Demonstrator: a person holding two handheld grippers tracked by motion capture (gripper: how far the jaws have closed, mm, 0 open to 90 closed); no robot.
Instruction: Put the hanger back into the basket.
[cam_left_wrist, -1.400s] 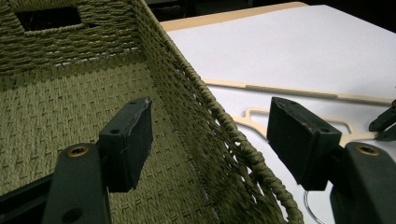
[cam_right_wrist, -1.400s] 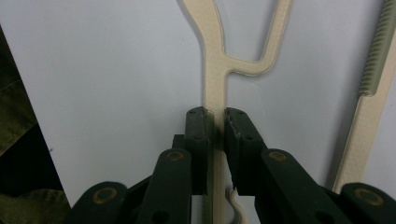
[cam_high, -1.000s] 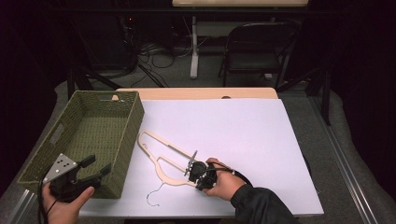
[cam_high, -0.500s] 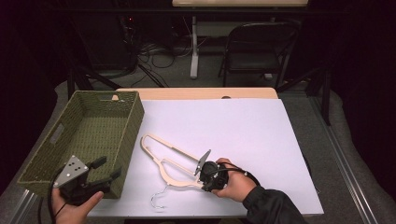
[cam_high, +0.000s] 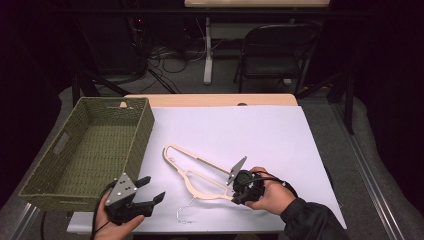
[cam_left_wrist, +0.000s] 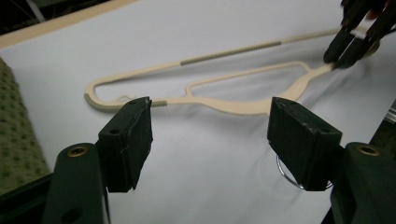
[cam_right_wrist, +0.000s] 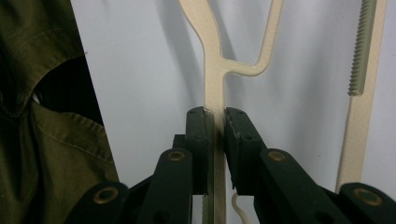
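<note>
Cream-coloured and thin, the one plastic clothes hanger with a wire hook (cam_high: 200, 172) lies on the white sheet covering the worktop (cam_high: 280, 135), in the lower middle of the high view. The right gripper (cam_high: 239, 184) has its black fingers pinched on one end of the hanger's frame (the right gripper view shows the beige bar squeezed flat between the pads (cam_right_wrist: 198, 128)), probably so that the person can drag or lift it by that end. The left gripper (cam_high: 150, 192), at the lower left of the high view, hangs just above the sheet with its fingers (cam_left_wrist: 133, 137) spread wide and nothing between them; it points toward the hanger's other end, and I judge it is waiting to take hold there. The single olive-green woven basket (cam_high: 142, 127) sits at the left of the frame, looking empty, likely where the hanger is bound. Count: one hanger, one basket, two grippers.
</note>
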